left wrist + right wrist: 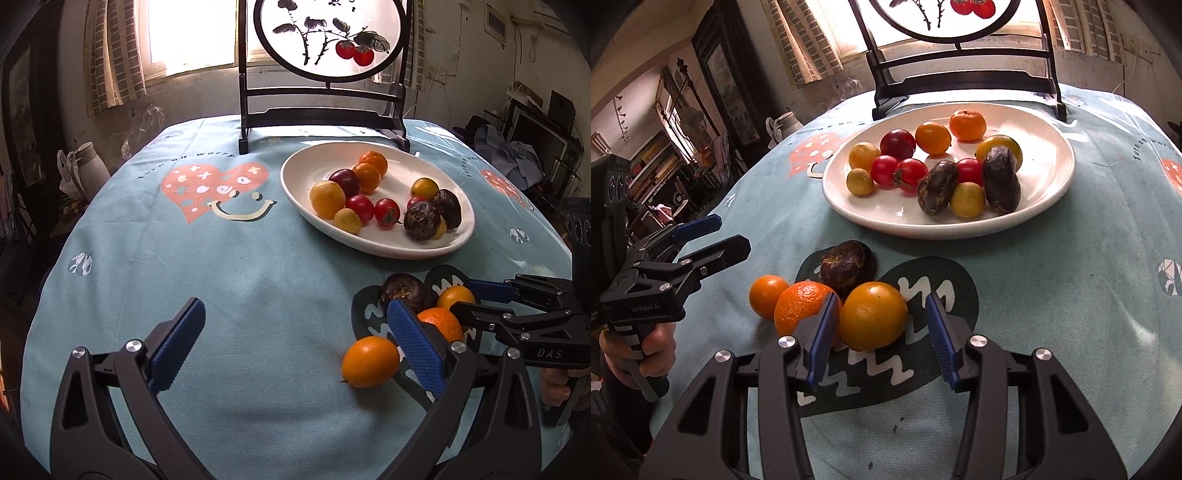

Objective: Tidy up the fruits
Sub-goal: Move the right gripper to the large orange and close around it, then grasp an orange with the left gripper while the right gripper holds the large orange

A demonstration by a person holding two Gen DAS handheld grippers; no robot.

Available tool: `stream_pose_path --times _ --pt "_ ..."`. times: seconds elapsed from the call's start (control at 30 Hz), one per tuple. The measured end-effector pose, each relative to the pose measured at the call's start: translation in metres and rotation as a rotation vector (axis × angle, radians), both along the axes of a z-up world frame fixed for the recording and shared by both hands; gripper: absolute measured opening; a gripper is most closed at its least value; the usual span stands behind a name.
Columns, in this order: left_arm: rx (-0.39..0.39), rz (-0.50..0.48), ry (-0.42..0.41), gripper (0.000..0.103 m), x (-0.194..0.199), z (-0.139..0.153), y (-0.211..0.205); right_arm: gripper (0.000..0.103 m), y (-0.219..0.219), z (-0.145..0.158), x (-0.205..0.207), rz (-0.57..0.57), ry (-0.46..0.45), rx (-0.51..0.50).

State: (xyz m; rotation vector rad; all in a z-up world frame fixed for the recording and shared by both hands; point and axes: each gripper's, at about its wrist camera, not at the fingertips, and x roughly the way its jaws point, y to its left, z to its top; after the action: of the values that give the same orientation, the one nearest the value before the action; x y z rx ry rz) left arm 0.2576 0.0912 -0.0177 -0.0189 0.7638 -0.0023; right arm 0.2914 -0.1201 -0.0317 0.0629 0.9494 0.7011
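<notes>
A white oval plate (306, 162) (1052, 177) holds several fruits: oranges, red tomatoes, yellow fruits and dark wrinkled passion fruits. On the cloth in front of it lie a small orange fruit (370, 362) (767, 295), a mandarin (441, 325) (801, 306), a yellow-orange fruit (455, 297) (873, 315) and a dark passion fruit (404, 291) (846, 267). My right gripper (881, 334) (469, 295) is open, its jaws on either side of the yellow-orange fruit. My left gripper (295, 343) (731, 236) is open and empty, left of the loose fruits.
A teal tablecloth (221, 258) with heart prints covers the round table. A dark wooden stand with a round painted screen (325, 92) (960, 74) stands behind the plate. A white jug (88, 166) sits beyond the table's left edge.
</notes>
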Motion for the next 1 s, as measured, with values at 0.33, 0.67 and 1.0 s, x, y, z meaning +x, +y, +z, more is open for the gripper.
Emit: stream_pose_path --times 0.33,0.67,1.0 --pt "-0.001 -0.008 0.005 0.101 0.001 -0.001 -0.001 0.039 -0.003 -0.003 0.005 -0.014 0.07 0.061" --pt "0.144 -0.313 -0.017 0.089 -0.024 -0.007 -0.034 0.039 -0.019 0.017 -0.005 -0.044 0.009 0.083" --pt "0.167 -0.349 0.066 0.061 -0.018 -0.029 -0.04 0.039 -0.022 0.015 -0.005 -0.057 0.017 0.068"
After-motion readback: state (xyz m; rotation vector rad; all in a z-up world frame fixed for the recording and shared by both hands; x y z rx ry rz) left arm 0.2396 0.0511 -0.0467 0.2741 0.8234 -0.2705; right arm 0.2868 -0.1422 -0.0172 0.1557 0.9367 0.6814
